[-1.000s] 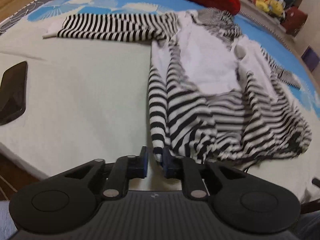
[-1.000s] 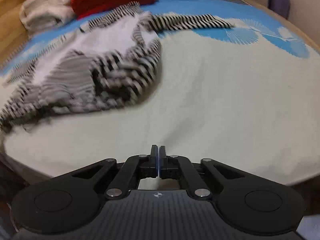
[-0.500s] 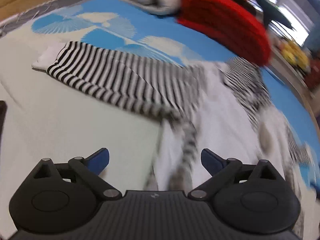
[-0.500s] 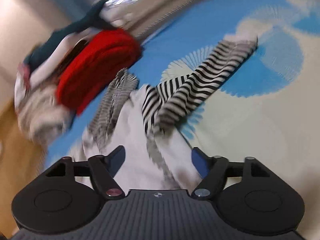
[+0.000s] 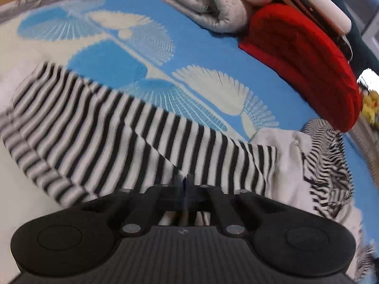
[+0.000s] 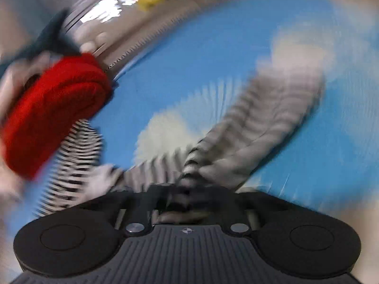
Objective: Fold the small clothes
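Left wrist view showed the striped garment (image 5: 146, 142) spread on the blue-and-cream bedspread (image 5: 201, 47), and everything below is placed against that garment. To its left lay only bare cream bedspread, with the sleeve's white cuff (image 5: 14, 82) ending there. The sleeve itself ran from that cuff down toward the left gripper (image 5: 186, 184), whose jaws were pressed together on a pinch of striped cloth near where the sleeve meets the body. Gripping at that spot made sense as a judgement: holding the shoulder end gives control of the whole sleeve for laying it across the body. Beyond the garment sat a rolled grey blanket (image 5: 213, 7), and to its right a folded red knit (image 5: 303, 61), both well clear of the working area, likely stacked there to keep the folding space free. The garment's white front panel (image 5: 284, 156) and its rumpled striped collar (image 5: 327, 161) lay just right of the gripper.

Right wrist view was heavily smeared by motion. The red knit (image 6: 52, 116) appeared left of the garment, and the other sleeve (image 6: 260, 123) stretched away up and right over the blue bedspread (image 6: 213, 59). The right gripper (image 6: 187, 189) seemed clamped together on striped fabric at that sleeve's base, though the blur leaves the hold itself uncertain. With both shoulder ends taken, the garment looked ready for its sleeves to be folded in.
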A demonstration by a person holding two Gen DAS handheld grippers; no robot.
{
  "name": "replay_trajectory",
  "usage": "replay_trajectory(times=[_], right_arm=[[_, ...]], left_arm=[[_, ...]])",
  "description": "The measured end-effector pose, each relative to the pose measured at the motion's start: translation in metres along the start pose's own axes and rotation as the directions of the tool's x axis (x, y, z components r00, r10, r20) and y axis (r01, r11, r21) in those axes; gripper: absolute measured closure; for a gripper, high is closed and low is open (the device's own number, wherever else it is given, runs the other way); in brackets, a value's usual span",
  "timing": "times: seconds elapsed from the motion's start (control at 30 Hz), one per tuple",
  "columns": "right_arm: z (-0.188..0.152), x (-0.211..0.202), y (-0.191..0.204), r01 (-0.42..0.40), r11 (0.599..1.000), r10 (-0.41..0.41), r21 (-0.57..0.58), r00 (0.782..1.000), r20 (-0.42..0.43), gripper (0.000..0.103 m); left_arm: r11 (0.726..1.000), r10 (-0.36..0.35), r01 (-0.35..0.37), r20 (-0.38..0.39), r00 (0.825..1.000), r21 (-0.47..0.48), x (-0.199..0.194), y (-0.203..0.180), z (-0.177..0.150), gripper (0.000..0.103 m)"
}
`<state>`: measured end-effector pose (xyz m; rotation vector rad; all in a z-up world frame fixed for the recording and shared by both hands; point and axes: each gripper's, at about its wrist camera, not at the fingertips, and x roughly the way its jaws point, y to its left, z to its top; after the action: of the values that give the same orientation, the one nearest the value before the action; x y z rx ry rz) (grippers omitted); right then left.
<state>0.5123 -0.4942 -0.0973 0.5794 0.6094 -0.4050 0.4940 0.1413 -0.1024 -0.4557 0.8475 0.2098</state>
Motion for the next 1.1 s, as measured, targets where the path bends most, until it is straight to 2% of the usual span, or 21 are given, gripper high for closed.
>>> replay_trajectory(times=[0.03, 0.1, 0.13, 0.23, 0.3, 0.33, 0.37, 0.4, 0.43, 0.5, 0.53, 0.57, 0.63, 0.7, 0.73, 0.77, 0.83, 0.87, 0.93, 1.03, 1.1], right_arm=[[0.007, -0.004, 0.0, 0.09, 0.993, -0.083, -0.079, 0.993, 0.086, 0.103], [0.02, -0.005, -0.013, 0.265, 0.957, -0.238, -0.122, 0.951, 0.198, 0.103], [0.028, -0.003, -0.026, 0.312, 0.944, -0.286, -0.107, 0.935, 0.209, 0.103], [0.033, 0.005, -0.06, 0.411, 0.909, -0.395, -0.071, 0.903, 0.17, 0.103], [0.025, 0.01, -0.066, 0.502, 0.858, -0.473, -0.109, 0.855, 0.214, 0.103], [0.021, 0.01, -0.071, 0.514, 0.852, -0.484, -0.105, 0.847, 0.217, 0.103], [0.019, 0.01, -0.079, 0.509, 0.858, -0.488, -0.073, 0.85, 0.199, 0.1], [0.016, 0.007, -0.089, 0.477, 0.879, -0.47, -0.01, 0.869, 0.152, 0.099], [0.015, 0.004, -0.097, 0.426, 0.903, -0.43, 0.056, 0.898, 0.092, 0.095], [0.007, -0.006, -0.106, 0.289, 0.948, -0.293, 0.134, 0.956, 0.014, 0.076], [0.001, -0.018, -0.103, 0.239, 0.963, -0.241, 0.125, 0.971, -0.002, 0.058], [-0.006, -0.029, -0.098, 0.202, 0.975, -0.202, 0.088, 0.979, -0.011, 0.047], [-0.023, -0.057, -0.083, 0.151, 0.988, -0.152, -0.036, 0.988, -0.017, 0.045], [-0.039, -0.088, -0.067, 0.094, 0.984, -0.101, -0.152, 0.994, -0.039, 0.043], [-0.049, -0.105, -0.059, 0.056, 0.978, -0.07, -0.199, 0.995, -0.066, 0.042], [-0.056, -0.119, -0.053, 0.02, 0.972, -0.041, -0.234, 0.996, -0.085, 0.041], [-0.081, -0.163, -0.039, -0.065, 0.94, 0.026, -0.336, 0.993, -0.118, 0.035], [-0.091, -0.185, -0.033, -0.096, 0.92, 0.055, -0.379, 0.992, -0.117, 0.028], [-0.117, -0.223, -0.025, -0.148, 0.87, 0.108, -0.47, 0.988, -0.111, 0.022], [-0.158, -0.268, -0.011, -0.214, 0.757, 0.161, -0.617, 0.977, -0.141, 0.021], [-0.183, -0.29, -0.002, -0.227, 0.683, 0.177, -0.695, 0.974, -0.144, 0.023]], left_arm=[[0.999, 0.037, -0.038, 0.047, 0.998, 0.025, -0.003, 0.001, 0.003, 0.102], [0.995, 0.097, -0.1, 0.097, 0.991, 0.025, -0.006, 0.008, 0.009, 0.102], [0.994, 0.109, -0.11, 0.101, 0.989, 0.008, -0.007, 0.013, 0.013, 0.102], [0.99, 0.137, -0.134, 0.1, 0.986, -0.039, -0.001, 0.027, 0.016, 0.103], [0.971, 0.236, -0.238, 0.144, 0.961, 0.0, 0.002, 0.03, 0.013, 0.103], [0.961, 0.271, -0.276, 0.15, 0.951, 0.008, 0.006, 0.033, 0.012, 0.103], [0.957, 0.288, -0.291, 0.136, 0.948, 0.0, 0.009, 0.04, 0.011, 0.102], [0.96, 0.278, -0.278, 0.135, 0.951, -0.015, 0.009, 0.044, 0.012, 0.102], [0.964, 0.265, -0.264, 0.13, 0.955, -0.027, 0.007, 0.046, 0.013, 0.097], [0.974, 0.224, -0.221, 0.085, 0.971, -0.046, -0.001, 0.046, 0.019, 0.085], [0.98, 0.197, -0.193, 0.08, 0.977, -0.057, -0.006, 0.046, 0.018, 0.074], [0.983, 0.174, -0.17, 0.079, 0.982, -0.064, -0.015, 0.042, 0.018, 0.064], [0.988, 0.147, -0.143, 0.083, 0.986, -0.049, -0.036, 0.031, 0.013, 0.055], [0.992, 0.124, -0.123, 0.087, 0.989, -0.018, -0.059, 0.017, 0.004, 0.037], [0.993, 0.12, -0.121, 0.086, 0.989, 0.005, -0.074, 0.008, -0.003, 0.02], [0.992, 0.117, -0.12, 0.087, 0.989, 0.026, -0.089, 0.0, -0.011, 0.014], [0.992, 0.069, -0.078, 0.09, 0.994, 0.096, -0.117, -0.013, -0.03, 0.014], [0.99, 0.043, -0.054, 0.085, 0.995, 0.133, -0.13, -0.018, -0.043, 0.014], [0.979, 0.013, -0.026, 0.062, 0.998, 0.202, -0.156, -0.021, -0.074, 0.012], [0.951, -0.005, -0.002, 0.02, 1.0, 0.31, -0.189, -0.017, -0.13, 0.008], [0.935, 0.008, -0.009, 0.005, 1.0, 0.355, -0.2, -0.006, -0.16, 0.008]])
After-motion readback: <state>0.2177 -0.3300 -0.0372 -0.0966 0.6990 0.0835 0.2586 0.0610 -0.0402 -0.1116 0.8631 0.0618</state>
